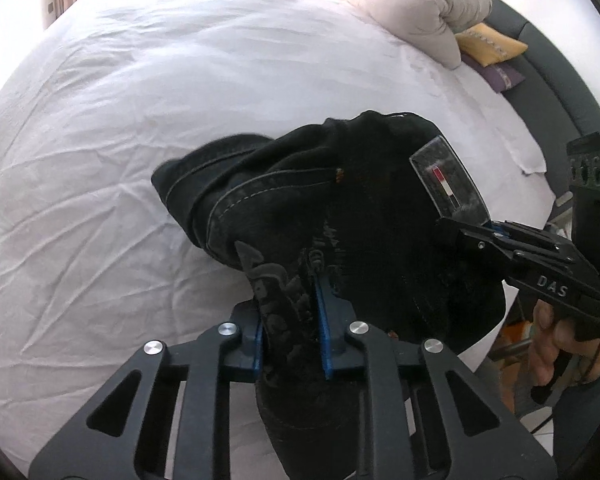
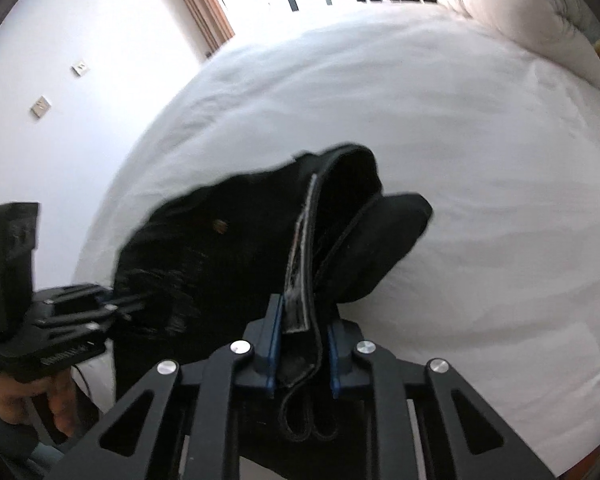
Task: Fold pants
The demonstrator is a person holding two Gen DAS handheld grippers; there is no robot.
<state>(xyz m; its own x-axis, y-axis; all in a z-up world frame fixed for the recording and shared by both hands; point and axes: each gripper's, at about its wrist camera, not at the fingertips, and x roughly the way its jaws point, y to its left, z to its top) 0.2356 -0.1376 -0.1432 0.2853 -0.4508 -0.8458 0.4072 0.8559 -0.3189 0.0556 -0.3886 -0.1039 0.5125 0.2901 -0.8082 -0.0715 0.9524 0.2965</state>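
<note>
The left gripper is clenching a bunched fold of the black denim pants between its blue pads, at the edge nearest the person, and the cloth is running up and away from it in a heap. The pants are hanging partly lifted over the near side of the wrinkled white bed sheet, with the far part still slumped on the bed — nothing is laid flat yet.

Further right, the grey leather waistband patch is facing up, and the right gripper is gripping the waistband just beside it, edge-on in the right wrist view.

To do this step well, I judge both grips should be keeping level with each other and drawing apart until the waistband is running taut between them — then lifting so the legs can drop free before the pants are spread on the sheet. A thick bunch in the left pads may be slipping unevenly, so a steady pull seems wiser than a shake.
</note>
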